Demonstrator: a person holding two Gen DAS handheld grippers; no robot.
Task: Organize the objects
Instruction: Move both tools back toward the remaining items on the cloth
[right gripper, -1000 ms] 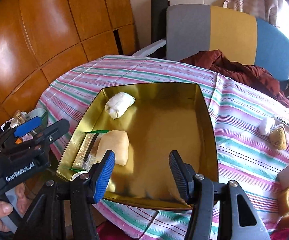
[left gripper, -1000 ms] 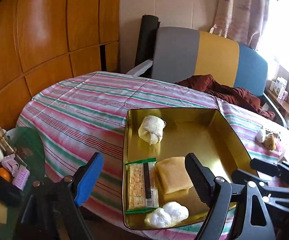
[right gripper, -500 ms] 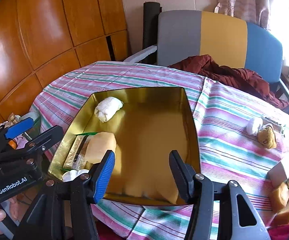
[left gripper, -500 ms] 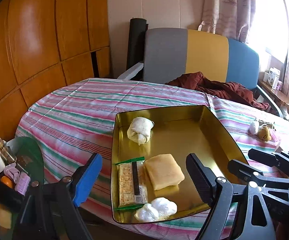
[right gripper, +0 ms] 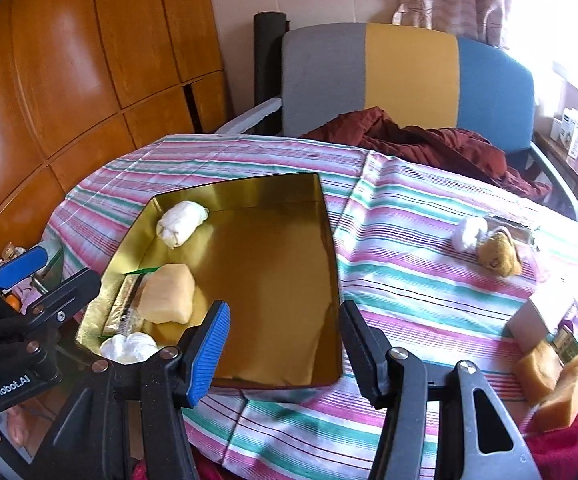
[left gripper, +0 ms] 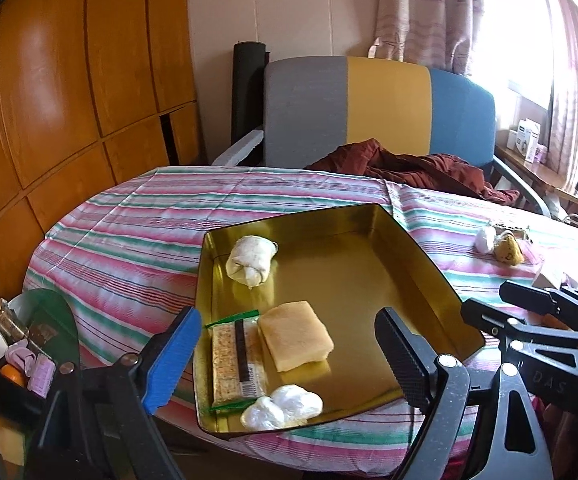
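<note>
1. Left wrist view: the left gripper (left gripper: 287,354) hangs above the near edge of the gold tray (left gripper: 421,248), its jaws opening with nothing between them; the blue pad (left gripper: 173,360) sits off the tray's left side and the black pad (left gripper: 403,360) over its floor.
2. The tray rests on the striped tablecloth (left gripper: 129,240) and holds 4 things along its left half: a rolled white cloth (left gripper: 251,260) at the far corner, a yellow sponge block (left gripper: 295,336) nearer, a wrapped cracker bar (left gripper: 237,360) just left of the sponge, and a crumpled clear bag (left gripper: 283,406) at the near rim.
3. The right gripper (left gripper: 529,312) shows at the right edge, beside the tray.
4. Right wrist view: the right gripper (right gripper: 285,350) is part-open and empty, its pads over the tray's (right gripper: 325,216) near wall.
5. The tray's right half is bare; the cloth roll (right gripper: 181,228), sponge (right gripper: 167,298) and bag (right gripper: 129,346) lie on its left.
6. Out on the cloth, well right of the tray, lie a white ball (right gripper: 469,234) touching a small brown plush toy (right gripper: 497,258), and at the near right a small box (right gripper: 541,316) and 2 more yellow sponge blocks (right gripper: 553,380).
7. A striped chair (right gripper: 409,76) with a maroon garment (right gripper: 429,144) stands behind the table.
</note>
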